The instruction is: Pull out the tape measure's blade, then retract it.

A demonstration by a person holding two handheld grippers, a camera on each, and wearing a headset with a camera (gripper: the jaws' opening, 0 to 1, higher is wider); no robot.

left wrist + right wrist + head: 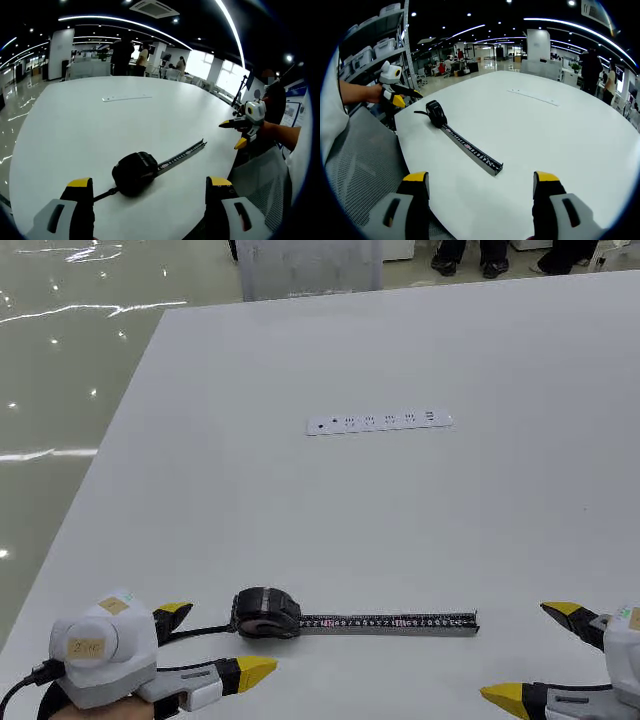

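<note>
- my left gripper has its jaws apart, just beside the tape measure.
- my right gripper is spread wide too, near the blade tip.
- the blade lies pulled out flat on the table.

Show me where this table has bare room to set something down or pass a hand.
The widest bare patch of the table lies between the white strip and the tape measure with its pulled-out blade. Beyond the strip is bare too. The near edge is crowded: left hand-held gripper by the tape measure, right hand-held gripper off the blade's tip.
</note>
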